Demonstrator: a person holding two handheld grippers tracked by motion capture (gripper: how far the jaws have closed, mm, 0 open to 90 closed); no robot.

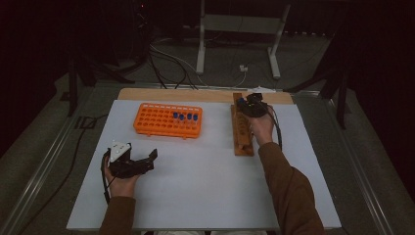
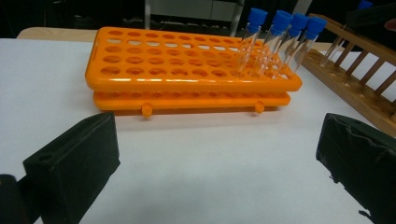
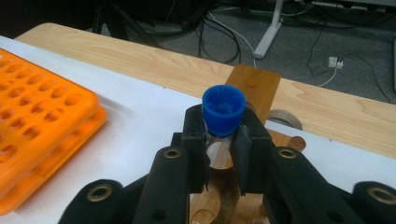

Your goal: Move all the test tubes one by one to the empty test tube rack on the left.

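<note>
My right gripper (image 3: 223, 135) is shut on a clear test tube with a blue cap (image 3: 223, 108), holding it upright just above the wooden rack (image 3: 254, 81). From above, this gripper (image 1: 252, 105) sits over the far end of the wooden rack (image 1: 242, 137). An orange rack (image 1: 168, 120) lies to the left of it, with several blue-capped tubes (image 1: 185, 116) standing near its right end. My left gripper (image 1: 149, 162) rests low at the front left, open and holding nothing. Its jaws (image 2: 219, 158) point toward the orange rack (image 2: 187, 65) and its tubes (image 2: 280, 37).
A white mat (image 1: 205, 186) covers the wooden table, whose bare far edge (image 1: 195, 94) shows behind the racks. Cables and a metal stand's legs (image 1: 237, 46) lie on the floor beyond. The wooden rack (image 2: 359, 79) stands at the right in the left gripper view.
</note>
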